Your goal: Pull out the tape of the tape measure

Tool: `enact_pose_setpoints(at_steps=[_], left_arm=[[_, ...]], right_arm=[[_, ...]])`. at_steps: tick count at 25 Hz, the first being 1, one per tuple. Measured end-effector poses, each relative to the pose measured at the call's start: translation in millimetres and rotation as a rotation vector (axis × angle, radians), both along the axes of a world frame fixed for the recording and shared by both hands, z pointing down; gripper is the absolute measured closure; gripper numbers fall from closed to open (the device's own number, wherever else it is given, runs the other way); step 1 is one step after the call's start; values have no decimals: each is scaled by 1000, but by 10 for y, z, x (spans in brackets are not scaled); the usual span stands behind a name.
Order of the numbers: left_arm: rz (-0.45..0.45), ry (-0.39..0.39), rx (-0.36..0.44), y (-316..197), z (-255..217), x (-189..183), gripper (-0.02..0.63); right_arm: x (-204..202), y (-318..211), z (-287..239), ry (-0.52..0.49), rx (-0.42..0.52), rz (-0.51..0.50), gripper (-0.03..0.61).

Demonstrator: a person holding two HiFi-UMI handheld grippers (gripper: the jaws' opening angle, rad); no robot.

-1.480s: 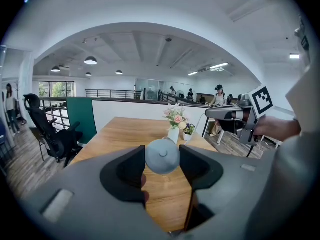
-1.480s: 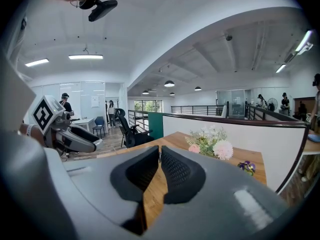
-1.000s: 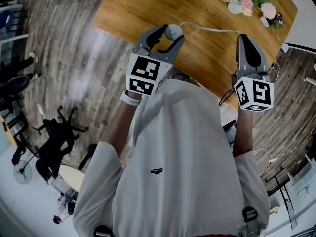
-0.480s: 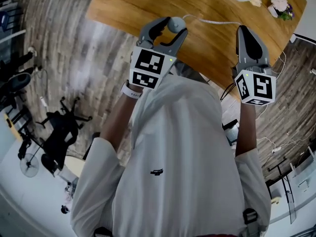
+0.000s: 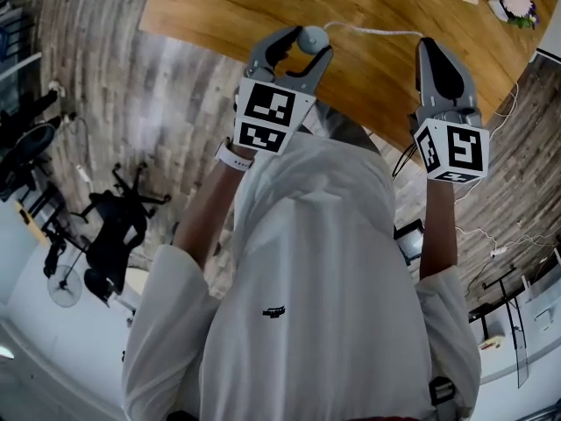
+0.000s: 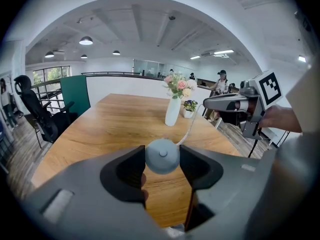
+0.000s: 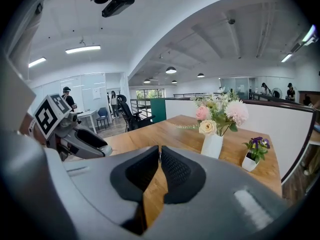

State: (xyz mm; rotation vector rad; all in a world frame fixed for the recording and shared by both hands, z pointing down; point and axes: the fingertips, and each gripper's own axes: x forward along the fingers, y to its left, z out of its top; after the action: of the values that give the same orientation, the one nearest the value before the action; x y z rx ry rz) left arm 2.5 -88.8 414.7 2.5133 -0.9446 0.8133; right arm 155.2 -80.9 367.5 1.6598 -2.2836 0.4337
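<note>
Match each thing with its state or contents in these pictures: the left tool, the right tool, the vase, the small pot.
Things:
1. left tool
2. right tool
3. vase
4. small pot

States:
A. holds purple flowers
B. shut on the round grey case
C. holds pink and cream flowers
D. shut on the end of the tape

Pairs: 1-B, 2-D, 3-C, 4-A
</note>
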Motion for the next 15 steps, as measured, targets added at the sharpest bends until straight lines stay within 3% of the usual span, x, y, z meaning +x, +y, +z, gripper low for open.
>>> enact_pose_setpoints(at_steps=[15], left_arm=[[22, -67, -56, -191, 587, 116, 376]], right_arm=[[33, -112, 484, -7, -74, 14, 558]])
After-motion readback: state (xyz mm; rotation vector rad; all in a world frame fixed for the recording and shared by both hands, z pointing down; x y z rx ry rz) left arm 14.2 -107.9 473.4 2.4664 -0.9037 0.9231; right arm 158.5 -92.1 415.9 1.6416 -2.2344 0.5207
